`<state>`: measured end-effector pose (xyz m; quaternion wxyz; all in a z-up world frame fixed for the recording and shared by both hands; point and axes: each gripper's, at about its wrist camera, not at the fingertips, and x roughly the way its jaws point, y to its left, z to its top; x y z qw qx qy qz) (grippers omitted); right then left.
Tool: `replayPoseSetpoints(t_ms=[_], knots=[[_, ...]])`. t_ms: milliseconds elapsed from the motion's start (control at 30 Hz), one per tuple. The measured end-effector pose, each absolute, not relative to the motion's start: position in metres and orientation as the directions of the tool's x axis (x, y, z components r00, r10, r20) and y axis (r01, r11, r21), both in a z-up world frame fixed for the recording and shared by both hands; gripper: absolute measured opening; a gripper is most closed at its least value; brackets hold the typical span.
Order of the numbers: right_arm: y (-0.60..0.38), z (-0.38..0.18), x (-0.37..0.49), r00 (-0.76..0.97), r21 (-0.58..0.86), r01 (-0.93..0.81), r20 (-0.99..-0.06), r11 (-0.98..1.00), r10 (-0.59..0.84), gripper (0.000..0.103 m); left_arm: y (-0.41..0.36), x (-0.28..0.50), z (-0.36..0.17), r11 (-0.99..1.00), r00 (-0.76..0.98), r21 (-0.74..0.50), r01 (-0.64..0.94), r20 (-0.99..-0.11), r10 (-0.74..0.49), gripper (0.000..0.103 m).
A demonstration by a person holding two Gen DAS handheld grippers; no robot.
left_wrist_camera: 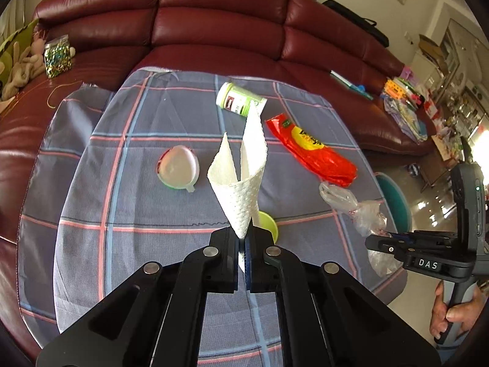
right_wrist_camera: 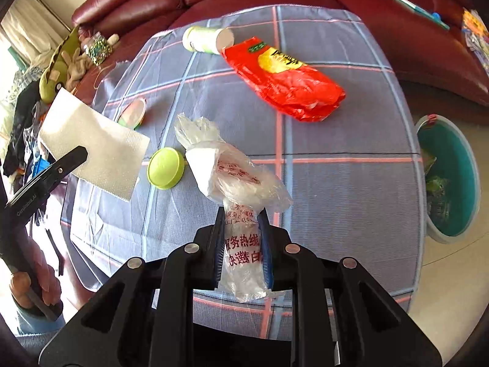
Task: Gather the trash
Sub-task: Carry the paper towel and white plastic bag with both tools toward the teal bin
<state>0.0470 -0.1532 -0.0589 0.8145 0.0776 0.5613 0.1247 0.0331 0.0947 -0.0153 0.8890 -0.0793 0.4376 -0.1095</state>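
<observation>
In the left wrist view my left gripper [left_wrist_camera: 244, 234] is shut on the lower tip of a white paper towel [left_wrist_camera: 241, 180], which stands up from the jaws like a cone above the checked tablecloth [left_wrist_camera: 137, 202]. In the right wrist view my right gripper [right_wrist_camera: 242, 214] is shut on a crumpled clear plastic bag [right_wrist_camera: 235, 180] with red print, held off the cloth. The right gripper [left_wrist_camera: 371, 242] also shows at the right edge of the left wrist view, with the clear plastic bag [left_wrist_camera: 363, 214] in it. The left gripper [right_wrist_camera: 80, 154] and paper towel [right_wrist_camera: 91, 150] show at the left of the right wrist view.
On the cloth lie a red plastic bag [right_wrist_camera: 284, 79], a green-and-white bottle [right_wrist_camera: 207, 39] on its side, a yellow-green lid [right_wrist_camera: 166, 168] and a white cup [left_wrist_camera: 178, 168]. A teal bin [right_wrist_camera: 449, 177] stands on the floor at the right. A red leather sofa [left_wrist_camera: 214, 21] lies behind.
</observation>
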Motion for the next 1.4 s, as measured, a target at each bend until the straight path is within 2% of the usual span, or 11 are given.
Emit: replayPoseSetpoints(t_ms=[333,800,1400], knots=[[-0.214,-0.034,0.046,0.431,0.311,-0.027,-0.854,0.950,0.292,0.019,0.023,0.052,0.020,0.934,0.598,-0.222,0.279,-0.721,-0.350,0.003],[-0.340,-0.015,0.036,0.547,0.360,0.163,-0.808,0.919,0.219,0.020,-0.113,0.081,0.037,0.842,0.508,-0.205,0.498,-0.718,-0.475,0.003],[-0.468,-0.049,0.012,0.565,0.411,0.354,-0.810,0.840,0.158,0.020,-0.257,0.106,0.008,0.748,0.379,-0.201,0.632,-0.762,-0.525,0.003]])
